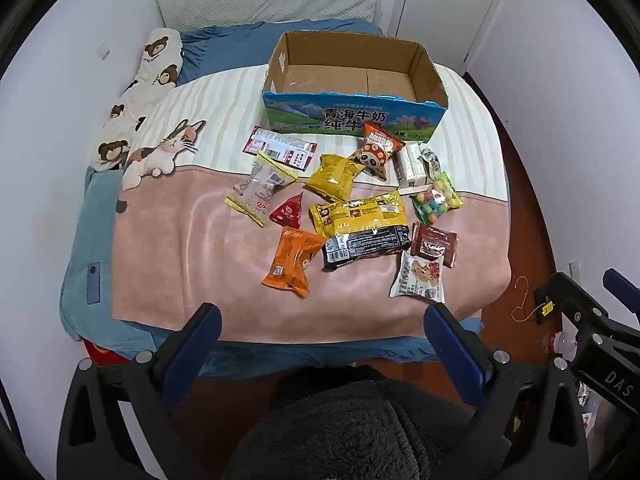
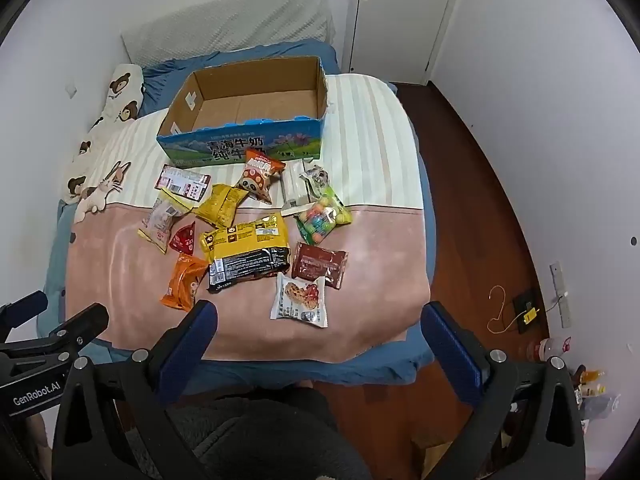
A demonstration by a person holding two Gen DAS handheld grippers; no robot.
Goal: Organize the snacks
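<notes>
Several snack packets lie scattered on the pink blanket (image 1: 180, 264) of a bed. Among them are an orange packet (image 1: 294, 262), a long yellow-and-black pack (image 1: 362, 228), a white cookie packet (image 1: 420, 278) and a green candy bag (image 1: 436, 199). Behind them stands an empty cardboard milk box (image 1: 352, 84), also in the right wrist view (image 2: 248, 120). My left gripper (image 1: 320, 344) hangs open above the bed's near edge, nothing between its fingers. My right gripper (image 2: 316, 340) is open too, just short of the white cookie packet (image 2: 300, 296).
A bear-print pillow (image 1: 136, 96) and a cat-print patch (image 1: 168, 152) sit at the bed's left. A phone (image 1: 94, 282) lies on the blue sheet. Wooden floor (image 2: 472, 208) runs along the right, with a door (image 2: 400, 12) behind. A person's dark fleece garment (image 1: 340, 432) is below the grippers.
</notes>
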